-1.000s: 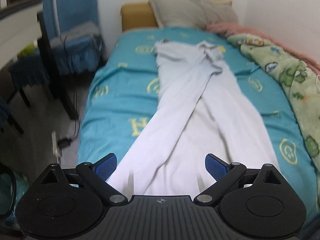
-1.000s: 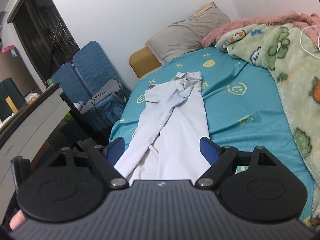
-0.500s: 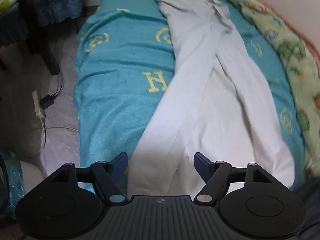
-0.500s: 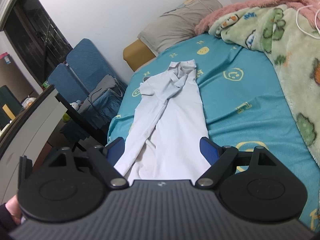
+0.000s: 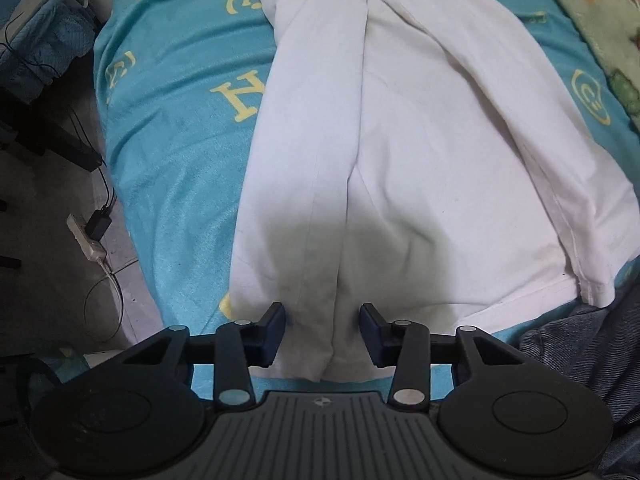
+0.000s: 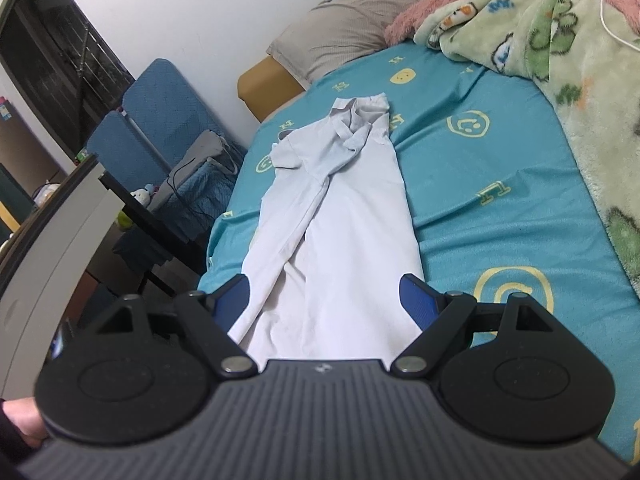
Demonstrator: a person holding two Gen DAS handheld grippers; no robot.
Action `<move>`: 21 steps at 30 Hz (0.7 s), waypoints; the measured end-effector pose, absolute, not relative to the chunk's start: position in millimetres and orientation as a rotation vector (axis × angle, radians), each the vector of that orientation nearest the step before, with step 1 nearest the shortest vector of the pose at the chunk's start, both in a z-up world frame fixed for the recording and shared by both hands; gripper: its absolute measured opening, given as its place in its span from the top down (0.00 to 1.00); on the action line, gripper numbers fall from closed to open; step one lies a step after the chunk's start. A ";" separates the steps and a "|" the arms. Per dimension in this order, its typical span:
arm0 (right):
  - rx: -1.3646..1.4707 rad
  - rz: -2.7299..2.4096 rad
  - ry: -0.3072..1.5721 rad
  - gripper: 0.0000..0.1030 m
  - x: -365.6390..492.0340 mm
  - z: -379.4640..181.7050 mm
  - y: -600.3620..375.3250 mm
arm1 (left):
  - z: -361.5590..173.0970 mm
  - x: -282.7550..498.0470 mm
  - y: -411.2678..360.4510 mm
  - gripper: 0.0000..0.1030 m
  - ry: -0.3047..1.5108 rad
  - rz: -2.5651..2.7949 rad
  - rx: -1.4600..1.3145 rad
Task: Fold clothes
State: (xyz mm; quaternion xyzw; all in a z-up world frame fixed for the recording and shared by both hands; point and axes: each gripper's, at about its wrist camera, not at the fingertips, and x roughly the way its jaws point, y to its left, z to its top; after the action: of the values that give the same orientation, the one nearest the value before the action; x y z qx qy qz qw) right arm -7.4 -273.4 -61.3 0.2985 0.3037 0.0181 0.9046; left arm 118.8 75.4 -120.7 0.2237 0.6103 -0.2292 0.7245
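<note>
Left view close above shirt (image 5: 400,140); right farther back.

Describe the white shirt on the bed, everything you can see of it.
The white shirt is thin woven cloth with a collar at the far end and sleeves folded inward, crossing over its front. It lies flat lengthwise on the teal bedsheet, creased. Its near hem sits between the open left gripper fingers, not yet pinched.

White shirt (image 5: 420,160): collar end cut off by top edge, left view; hem hidden behind right tongs (image 6: 324,296).
</note>
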 end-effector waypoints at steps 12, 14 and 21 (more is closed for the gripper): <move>0.749 0.082 0.618 0.19 -8.4 -66.1 -284.3 | -109.9 97.3 73.5 0.70 1.352 -0.528 0.626; 0.751 0.078 0.620 0.19 -8.9 -66.4 -284.2 | -114.5 96.0 69.2 0.72 1.344 -0.521 0.678; 0.753 0.072 0.621 0.19 -8.2 -67.1 -284.5 | -114.5 94.3 63.2 0.77 1.282 -0.511 0.743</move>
State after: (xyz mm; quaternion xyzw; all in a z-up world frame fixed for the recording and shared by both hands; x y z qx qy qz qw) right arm -8.2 -284.5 -67.1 0.3616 0.2982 0.0346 0.8827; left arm 94.3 63.2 -114.5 0.3345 0.5772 -0.2301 0.7085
